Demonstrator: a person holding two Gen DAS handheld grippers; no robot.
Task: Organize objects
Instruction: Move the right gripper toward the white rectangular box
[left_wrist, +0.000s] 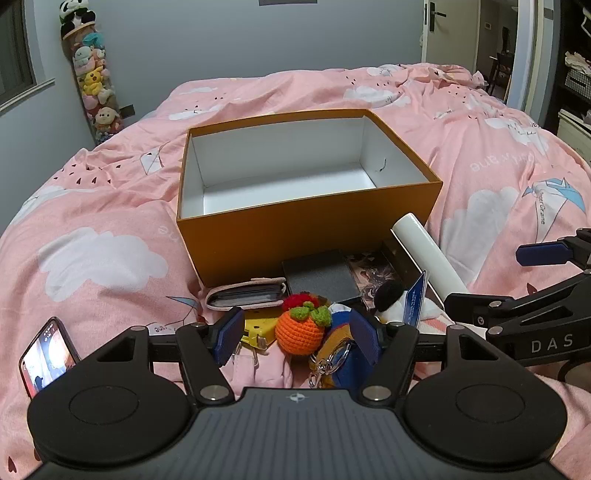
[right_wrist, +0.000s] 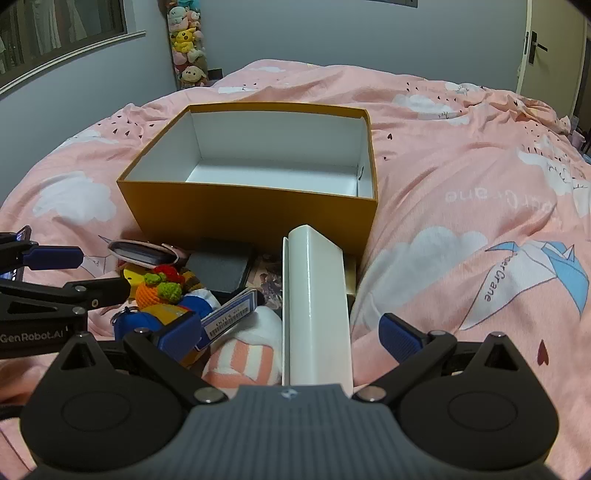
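Two claws hover over a pink bed (left_wrist: 110, 221), both with fingers spread apart and gripping nothing. Left claw (left_wrist: 295, 334) brackets a crocheted orange (left_wrist: 299, 334) in a pile of small things. Right claw (right_wrist: 291, 338) straddles a white tube (right_wrist: 316, 306) leaning toward the empty orange box (right_wrist: 255, 218) beyond.
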